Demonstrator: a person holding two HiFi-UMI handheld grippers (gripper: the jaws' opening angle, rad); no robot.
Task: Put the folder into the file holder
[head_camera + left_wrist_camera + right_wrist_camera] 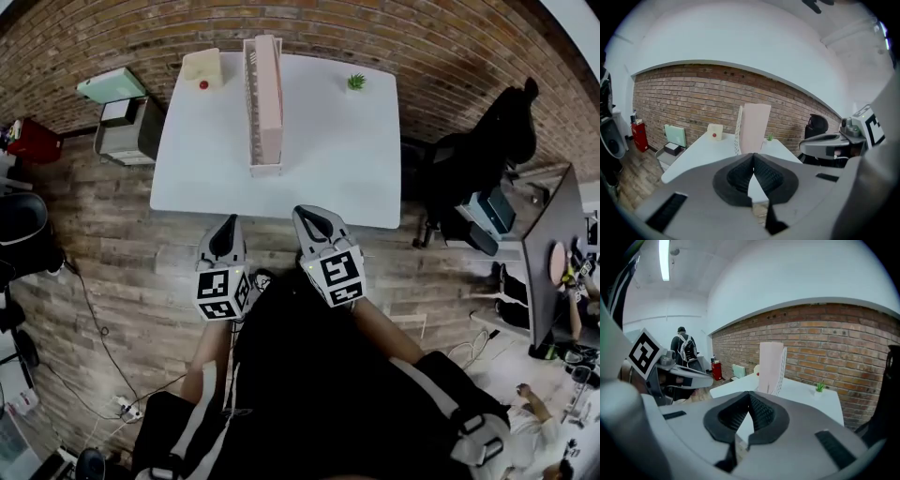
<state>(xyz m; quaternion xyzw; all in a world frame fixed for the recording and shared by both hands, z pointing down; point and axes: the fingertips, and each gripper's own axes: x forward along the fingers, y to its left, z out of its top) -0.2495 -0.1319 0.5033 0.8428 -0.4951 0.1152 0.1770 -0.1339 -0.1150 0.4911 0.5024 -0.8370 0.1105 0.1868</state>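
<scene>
The person's dark clothing fills the lower head view and hides the floor beneath, and each gripper's grey body blocks the near edge of the table in its own view. A small cream box [202,68] with a red dot sits at the far left corner of the white table [328,178]; what it is cannot be made out. The left gripper [228,228] and right gripper [309,220] hang side by side just short of the near edge, each with its jaws pressed together on nothing. The pink folder [269,94] stands upright in the white mesh file holder [251,103], which runs from the far edge toward the table's middle; the mesh hides the folder's left face. A tiny green plant [356,82] stands at the far right corner. Beyond the table runs a red brick wall [422,47], over a wood plank floor [122,272] with trailing cables. A black office chair [478,150] stands to the right, a low cabinet [127,131] to the left, and a red fire extinguisher [638,135] stands by the wall.
</scene>
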